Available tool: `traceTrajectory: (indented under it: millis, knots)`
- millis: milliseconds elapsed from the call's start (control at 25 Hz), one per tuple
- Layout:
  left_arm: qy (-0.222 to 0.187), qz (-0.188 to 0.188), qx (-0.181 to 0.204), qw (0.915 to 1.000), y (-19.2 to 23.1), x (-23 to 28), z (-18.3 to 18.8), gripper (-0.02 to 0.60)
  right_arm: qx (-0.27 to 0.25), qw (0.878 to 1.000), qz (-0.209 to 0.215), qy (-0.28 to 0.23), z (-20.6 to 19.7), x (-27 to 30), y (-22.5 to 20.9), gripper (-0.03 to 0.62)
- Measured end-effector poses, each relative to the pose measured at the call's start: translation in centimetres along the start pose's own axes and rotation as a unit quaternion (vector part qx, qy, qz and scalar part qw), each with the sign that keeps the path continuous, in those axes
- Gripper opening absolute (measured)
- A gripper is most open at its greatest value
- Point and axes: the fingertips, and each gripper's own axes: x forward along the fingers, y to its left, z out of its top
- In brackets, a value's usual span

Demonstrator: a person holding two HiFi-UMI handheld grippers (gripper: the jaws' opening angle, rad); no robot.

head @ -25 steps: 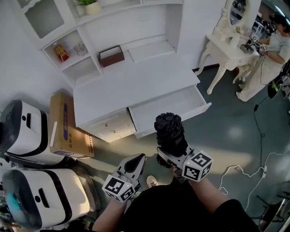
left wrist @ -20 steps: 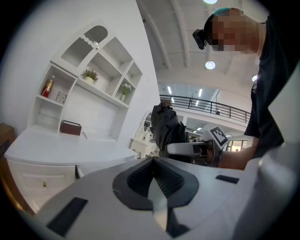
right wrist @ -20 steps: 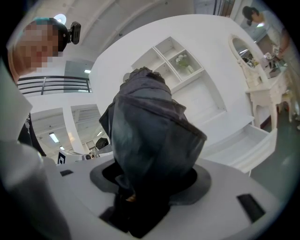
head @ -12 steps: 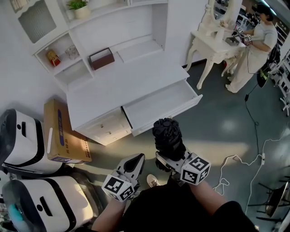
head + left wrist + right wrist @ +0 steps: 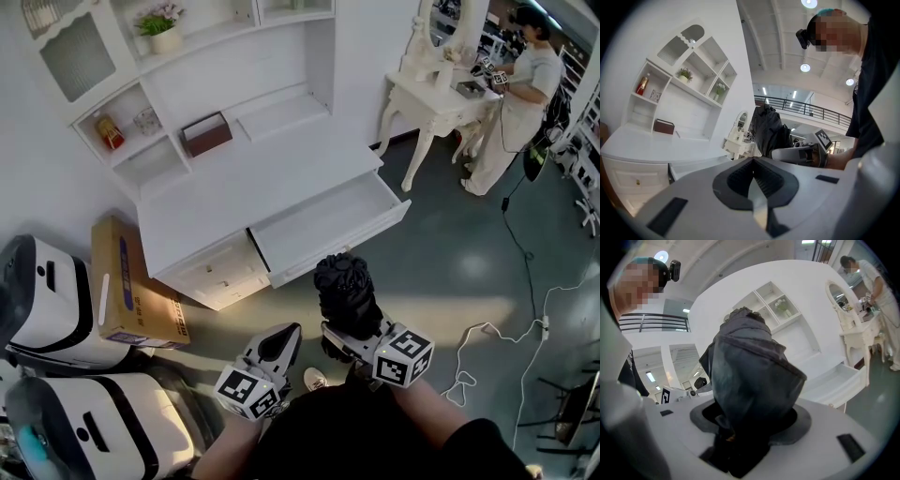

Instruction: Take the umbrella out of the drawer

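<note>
Beside the cardboard box (image 5: 131, 281), the white desk (image 5: 253, 178) sits a little further off than a second ago, so the person seems to be backing away. The left gripper (image 5: 284, 336) hangs low, its jaws pressed together on nothing. The drawer (image 5: 323, 220) stands open and looks bare. Right of it, the right gripper (image 5: 353, 330) is clamped round the lower end of the folded black umbrella (image 5: 347, 286), upright and now clear of the drawer front. I'd call the taking-out done.

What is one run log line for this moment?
right tongs: shut on umbrella | left tongs: shut, empty | drawer: open | umbrella: out of drawer, held over floor
</note>
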Motion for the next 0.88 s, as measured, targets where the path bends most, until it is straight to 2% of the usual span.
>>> traceTrajectory:
  millis: [880]
  knots:
    - [0.010,0.000,0.004,0.9999,-1.02,0.28,-0.57,0.005,0.003,1.000,0.008,0.004,-0.40,-0.55,-0.15,0.250]
